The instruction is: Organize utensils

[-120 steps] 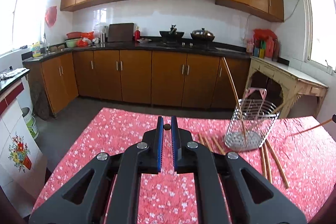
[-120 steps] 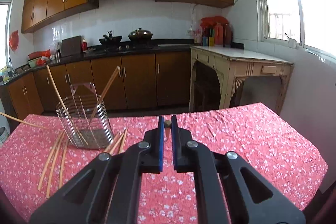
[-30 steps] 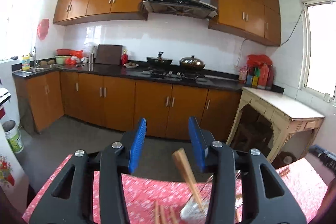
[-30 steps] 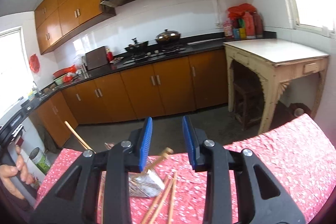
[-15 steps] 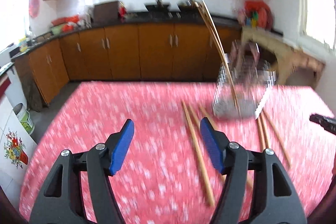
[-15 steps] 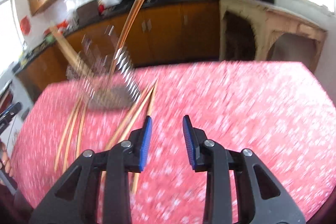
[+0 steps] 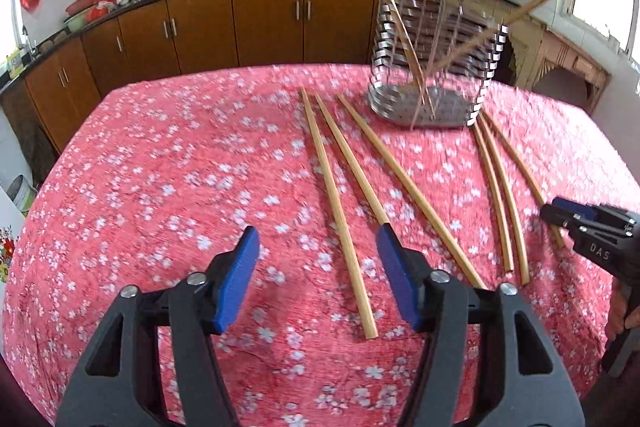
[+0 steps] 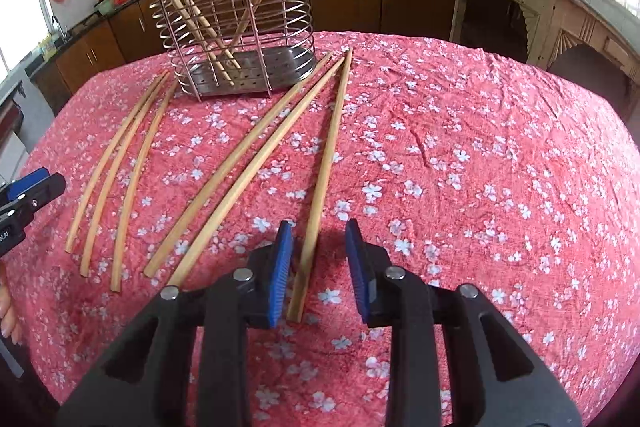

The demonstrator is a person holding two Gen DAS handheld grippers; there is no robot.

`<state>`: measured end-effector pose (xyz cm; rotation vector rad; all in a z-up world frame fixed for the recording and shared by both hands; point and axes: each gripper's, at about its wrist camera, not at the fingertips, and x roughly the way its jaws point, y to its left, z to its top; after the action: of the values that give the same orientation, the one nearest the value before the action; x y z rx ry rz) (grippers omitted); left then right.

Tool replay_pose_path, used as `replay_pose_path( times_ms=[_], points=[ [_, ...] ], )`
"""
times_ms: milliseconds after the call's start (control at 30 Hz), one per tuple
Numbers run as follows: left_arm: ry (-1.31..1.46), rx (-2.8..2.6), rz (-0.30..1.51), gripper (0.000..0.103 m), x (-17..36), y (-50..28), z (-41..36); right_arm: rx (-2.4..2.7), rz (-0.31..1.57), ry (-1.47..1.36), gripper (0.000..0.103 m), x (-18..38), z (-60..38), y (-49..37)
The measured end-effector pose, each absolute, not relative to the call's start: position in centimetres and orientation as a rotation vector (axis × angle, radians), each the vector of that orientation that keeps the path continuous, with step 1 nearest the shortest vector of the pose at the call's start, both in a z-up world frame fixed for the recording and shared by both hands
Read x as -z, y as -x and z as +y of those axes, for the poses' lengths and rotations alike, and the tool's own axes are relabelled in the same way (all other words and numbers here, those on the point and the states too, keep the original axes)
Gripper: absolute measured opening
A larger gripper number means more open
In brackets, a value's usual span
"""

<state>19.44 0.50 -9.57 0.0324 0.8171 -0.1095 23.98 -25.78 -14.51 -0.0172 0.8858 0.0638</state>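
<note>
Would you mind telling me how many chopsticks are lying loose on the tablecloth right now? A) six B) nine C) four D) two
A: the right wrist view shows three chopsticks left of the wire holder and three more fanned toward the open right gripper, six on the tablecloth.

Right gripper (image 8: 320, 259) low over the red floral tablecloth (image 8: 460, 155), jaws apart, straddling the near end of one chopstick (image 8: 324, 171). Two more chopsticks (image 8: 240, 171) lie just left, three further left (image 8: 116, 171). Wire utensil basket (image 8: 236, 23) stands behind, chopsticks leaning inside. Left gripper (image 8: 28, 193) at the left edge.
</note>
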Motion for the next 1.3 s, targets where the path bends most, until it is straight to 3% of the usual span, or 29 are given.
replay_pose_path(
  times_ms=[67,133,233,300,667,733,767,800,833,867,900,933,1300],
  points=[
    [-0.044,0.107,0.849,0.047,10.1,-19.9,0.0,-0.06,0.881,0.022,0.017,14.5,-25.6,-24.1],
    [-0.046,0.1,0.88,0.03,10.8,-20.4,-0.3,-0.053,0.881,0.009,0.009,14.4,-26.1,-24.2],
    [-0.073,0.065,0.888,0.012,11.4,-20.8,-0.6,-0.026,0.882,-0.009,0.008,14.3,-27.1,-24.8],
    [-0.07,0.048,0.893,0.007,11.3,-21.4,-0.2,0.0,0.881,-0.018,0.008,14.3,-28.1,-25.3],
    [-0.02,0.003,0.877,0.007,11.3,-25.6,6.7,0.186,0.859,-0.136,0.008,14.3,-36.4,-27.9],
    [0.022,0.014,0.866,0.008,11.1,-24.9,7.5,0.17,0.849,-0.147,0.011,14.1,-36.5,-27.2],
    [0.031,0.028,0.867,0.009,11.0,-24.4,7.7,0.164,0.846,-0.138,0.017,14.1,-36.5,-26.9],
    [0.027,0.031,0.869,0.013,11.0,-24.0,7.8,0.162,0.845,-0.125,0.021,14.1,-36.3,-26.5],
    [0.02,0.037,0.869,0.023,11.0,-23.4,7.7,0.165,0.848,-0.109,0.025,14.1,-36.1,-26.1],
    [0.014,0.04,0.868,0.03,11.1,-22.9,7.7,0.164,0.855,-0.101,0.026,14.2,-35.9,-25.8],
    [0.004,0.039,0.866,0.045,11.1,-22.4,7.6,0.16,0.862,-0.102,0.026,14.3,-35.8,-25.5],
    [-0.011,0.038,0.862,0.048,11.2,-21.7,7.4,0.158,0.868,-0.105,0.026,14.3,-35.3,-25.0],
    [-0.034,0.035,0.892,0.049,11.7,-21.7,7.0,0.164,0.857,-0.104,0.026,14.4,-35.7,-24.5]
  ],
)
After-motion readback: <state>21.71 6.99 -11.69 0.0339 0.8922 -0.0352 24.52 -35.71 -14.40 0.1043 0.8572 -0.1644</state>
